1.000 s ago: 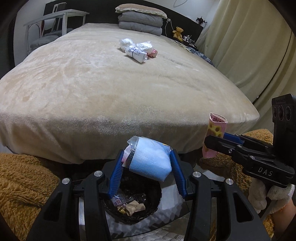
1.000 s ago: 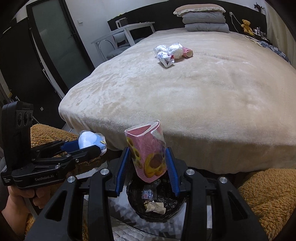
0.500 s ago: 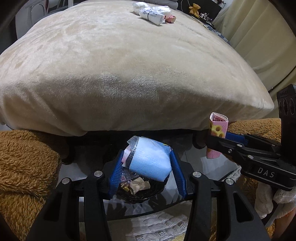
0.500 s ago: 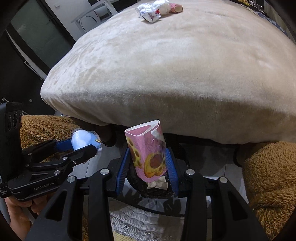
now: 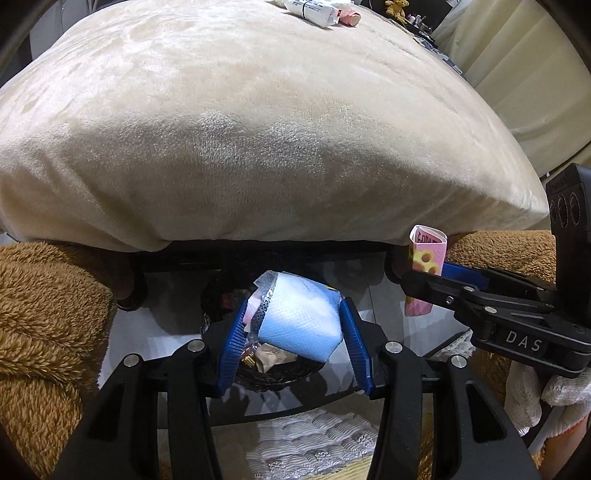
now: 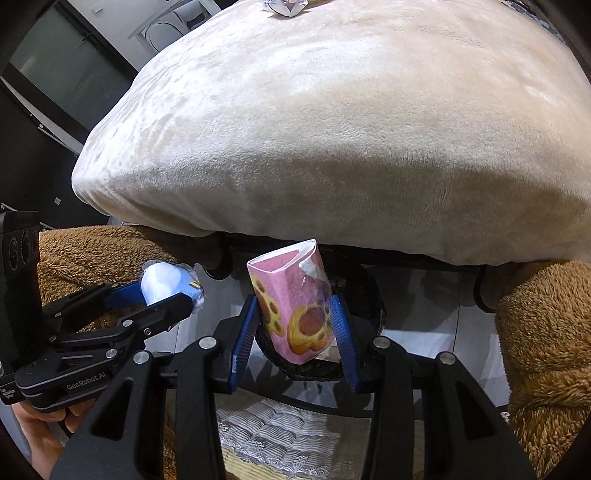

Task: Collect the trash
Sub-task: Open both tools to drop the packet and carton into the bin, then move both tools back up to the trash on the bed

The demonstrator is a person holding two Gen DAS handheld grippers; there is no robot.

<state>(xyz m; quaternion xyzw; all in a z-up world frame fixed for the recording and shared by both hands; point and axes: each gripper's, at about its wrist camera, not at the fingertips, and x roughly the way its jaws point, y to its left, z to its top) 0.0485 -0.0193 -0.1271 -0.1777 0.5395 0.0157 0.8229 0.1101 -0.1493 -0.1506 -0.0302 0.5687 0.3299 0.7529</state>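
My left gripper (image 5: pixel 295 317) is shut on a crumpled blue-and-white plastic pack (image 5: pixel 299 325), held just above a black bin (image 5: pixel 275 373) that has wrappers inside. To its right, my right gripper (image 5: pixel 413 286) grips a pink snack box (image 5: pixel 426 254). In the right wrist view that gripper (image 6: pixel 295 321) is shut on the pink box (image 6: pixel 291 299) with yellow flower prints, over the bin's rim (image 6: pixel 373 314). The left gripper (image 6: pixel 184 295) with the blue pack (image 6: pixel 162 280) is at the left. More trash (image 5: pixel 317 11) lies far back on the bed.
A cream plush bed (image 5: pixel 258 129) fills the upper view, its edge overhanging the bin. The bin stands on a glass tabletop (image 5: pixel 155 332) with a white lace mat (image 5: pixel 314 435) below. Brown fuzzy seats (image 5: pixel 44 314) (image 6: pixel 546 332) flank it. A gloved hand (image 5: pixel 535 391) holds the right gripper.
Both grippers have sunk and tipped downward toward the bin, each still holding its item. The far part of the bed has slid up out of view.
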